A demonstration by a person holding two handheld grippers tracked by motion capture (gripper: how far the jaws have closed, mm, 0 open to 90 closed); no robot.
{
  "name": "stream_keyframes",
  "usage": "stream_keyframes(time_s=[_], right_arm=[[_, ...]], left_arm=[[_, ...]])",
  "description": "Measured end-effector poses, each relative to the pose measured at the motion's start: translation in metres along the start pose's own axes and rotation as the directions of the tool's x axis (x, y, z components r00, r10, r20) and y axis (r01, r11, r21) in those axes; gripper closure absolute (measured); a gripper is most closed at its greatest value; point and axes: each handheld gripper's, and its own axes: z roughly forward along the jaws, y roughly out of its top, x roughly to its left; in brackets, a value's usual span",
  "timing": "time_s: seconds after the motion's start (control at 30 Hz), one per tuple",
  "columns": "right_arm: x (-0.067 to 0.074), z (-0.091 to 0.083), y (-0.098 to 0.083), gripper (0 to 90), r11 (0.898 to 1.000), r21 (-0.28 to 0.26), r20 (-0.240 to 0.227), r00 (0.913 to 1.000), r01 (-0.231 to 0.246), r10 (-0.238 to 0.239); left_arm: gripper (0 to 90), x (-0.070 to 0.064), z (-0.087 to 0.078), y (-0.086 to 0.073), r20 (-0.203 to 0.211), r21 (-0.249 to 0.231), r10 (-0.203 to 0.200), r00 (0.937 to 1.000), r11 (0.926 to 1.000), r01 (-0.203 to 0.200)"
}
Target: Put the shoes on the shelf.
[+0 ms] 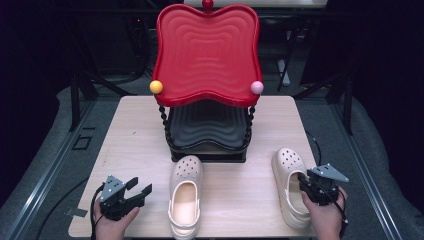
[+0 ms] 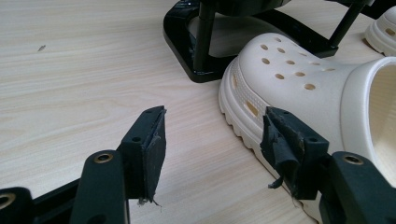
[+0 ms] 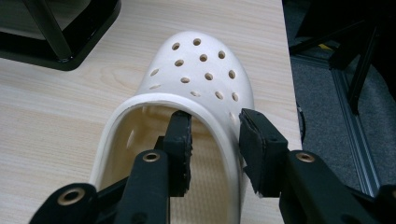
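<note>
While my right tongs (image 3: 214,140) stood open astride the cream perforated foam clog's (image 3: 196,79) side wall, unclamped, my left tongs (image 2: 212,140) gaped empty beside its twin (image 2: 299,88); both shoes remained unshelved, off the two-tier red-topped black rack (image 1: 207,55)

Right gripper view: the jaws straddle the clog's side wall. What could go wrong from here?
1. The right gripper has one jaw inside the right clog and one outside, with a gap showing; closing on just that thin rim may let the clog tilt or slip.
2. That clog lies close to the table edge, so a nudge could push it off.
3. The left gripper is open beside the left clog, and could bump it toward the black rack base.
</note>
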Motion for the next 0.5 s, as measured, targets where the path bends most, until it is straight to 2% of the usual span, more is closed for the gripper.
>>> stream_keyframes(time_s=[0.07, 0.2, 0.3, 0.4, 0.5], right_arm=[[0.0004, 0.0017, 0.0011, 64.5, 1.0, 0.016, -0.001, 0.9998, 0.022, -0.022], [0.0004, 0.0061, 0.0001, 68.5, 0.999, -0.007, 0.017, 0.9989, 0.044, -0.044], [-0.001, 0.0026, 0.0, 74.5, 0.998, 0.017, 0.012, 0.9982, 0.058, -0.058], [-0.0002, 0.0021, -0.0003, 75.3, 0.998, 0.013, 0.008, 0.9981, 0.061, -0.061], [0.003, -0.0026, 0.0004, 77.2, 0.995, 0.034, 0.006, 0.996, 0.089, -0.089]], left_arm=[[40.1, -0.0005, 0.0007, -0.0002, 0.001, 0.003, -0.001, 1.0, 1.0, 0.001], [40.1, -0.0012, 0.0008, -0.0001, -0.002, 0.002, -0.001, 1.0, 1.0, 0.001], [40.1, -0.0007, 0.0014, -0.0006, -0.002, 0.004, -0.002, 1.0, 1.0, 0.002], [40.1, -0.0003, 0.0013, -0.0005, -0.002, 0.002, -0.003, 1.0, 1.0, 0.003], [40.1, 0.0, 0.0007, -0.0004, -0.003, 0.001, -0.002, 1.0, 1.0, 0.002]])
